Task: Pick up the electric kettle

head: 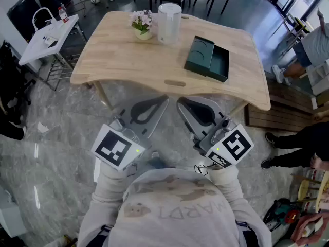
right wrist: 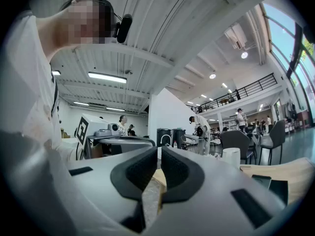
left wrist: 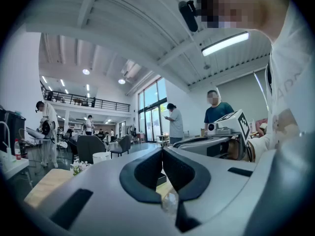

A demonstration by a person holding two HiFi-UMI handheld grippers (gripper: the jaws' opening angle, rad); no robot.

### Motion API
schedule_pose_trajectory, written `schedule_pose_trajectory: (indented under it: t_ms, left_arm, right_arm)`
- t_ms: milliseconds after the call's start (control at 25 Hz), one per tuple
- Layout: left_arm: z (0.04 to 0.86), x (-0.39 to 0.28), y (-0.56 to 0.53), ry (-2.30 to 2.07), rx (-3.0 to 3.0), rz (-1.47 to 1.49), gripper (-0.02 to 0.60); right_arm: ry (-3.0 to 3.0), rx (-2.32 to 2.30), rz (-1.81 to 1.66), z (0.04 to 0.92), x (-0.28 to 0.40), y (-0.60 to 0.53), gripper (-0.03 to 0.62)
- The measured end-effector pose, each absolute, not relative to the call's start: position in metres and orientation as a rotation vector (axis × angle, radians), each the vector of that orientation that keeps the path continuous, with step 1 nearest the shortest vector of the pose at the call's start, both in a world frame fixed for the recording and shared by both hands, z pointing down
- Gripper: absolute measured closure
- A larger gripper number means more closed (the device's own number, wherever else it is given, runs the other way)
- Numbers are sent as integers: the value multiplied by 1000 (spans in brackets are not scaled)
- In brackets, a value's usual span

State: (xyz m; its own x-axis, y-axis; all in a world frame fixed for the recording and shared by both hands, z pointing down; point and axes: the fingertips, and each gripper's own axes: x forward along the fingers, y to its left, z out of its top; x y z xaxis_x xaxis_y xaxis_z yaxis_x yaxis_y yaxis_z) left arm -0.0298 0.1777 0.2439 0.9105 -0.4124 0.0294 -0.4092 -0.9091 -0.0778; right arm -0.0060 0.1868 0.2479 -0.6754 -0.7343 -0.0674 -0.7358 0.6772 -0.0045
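Observation:
The white electric kettle [head: 169, 22] stands upright at the far side of the wooden table [head: 128, 60]. It also shows as a small white cylinder in the left gripper view [left wrist: 102, 157] and the right gripper view [right wrist: 231, 157]. My left gripper [head: 164, 99] and right gripper [head: 179, 102] hang side by side in front of the table's near edge, well short of the kettle. Both point level toward the table. The left gripper [left wrist: 162, 150] has its jaws together with nothing between them, and so does the right gripper [right wrist: 159, 149].
A small pot of pink flowers [head: 142, 24] sits just left of the kettle. A dark green open box [head: 208, 58] lies on the table's right half. A white side table [head: 49, 35] stands at the left, a wooden bench [head: 288, 115] and people at the right.

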Motion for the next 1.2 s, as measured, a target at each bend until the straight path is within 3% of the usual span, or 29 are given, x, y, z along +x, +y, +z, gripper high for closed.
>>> schedule_pose_trajectory:
  t_ms: [1200]
  left_arm:
    - [256, -58, 121, 596, -3019, -28, 569]
  right_arm:
    - [2772, -1265, 9, 254, -29, 130, 563]
